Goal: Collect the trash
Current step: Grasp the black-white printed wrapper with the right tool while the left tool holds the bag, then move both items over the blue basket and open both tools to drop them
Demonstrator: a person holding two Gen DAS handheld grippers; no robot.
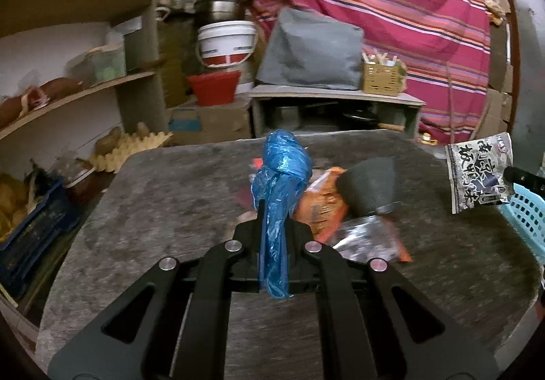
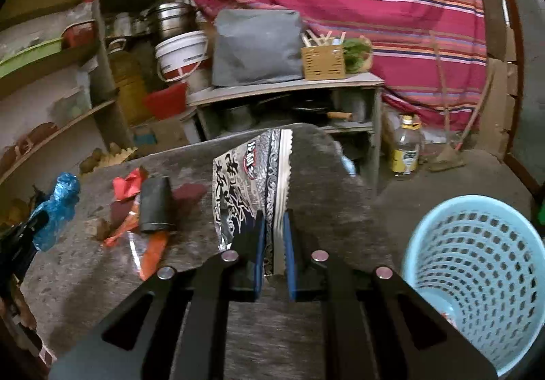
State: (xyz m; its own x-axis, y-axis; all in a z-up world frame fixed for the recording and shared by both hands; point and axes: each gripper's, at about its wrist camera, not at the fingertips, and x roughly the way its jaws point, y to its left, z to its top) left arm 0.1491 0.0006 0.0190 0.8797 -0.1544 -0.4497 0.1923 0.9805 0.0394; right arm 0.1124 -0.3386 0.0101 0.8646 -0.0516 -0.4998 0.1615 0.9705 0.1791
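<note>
Grippers both hold trash above the worktop (image 1: pixel 170 196): left gripper (image 1: pixel 274 226) clamps a knotted blue bag (image 1: pixel 284 175), right gripper (image 2: pixel 274 230) pinches a printed wrapper (image 2: pixel 252 182) beside the basket (image 2: pixel 477 278). Orange wrappers (image 1: pixel 323 206) lie on the worktop.

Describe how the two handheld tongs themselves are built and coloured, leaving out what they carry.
Both are matte black linkage frames with slotted cut-outs and four round silver pivot pins each. The right tongs have blue pads lining the inner faces of the black fingers. The left tongs show black fingers only; any padding is hidden. No cables, sleeves or printed markings show.
</note>
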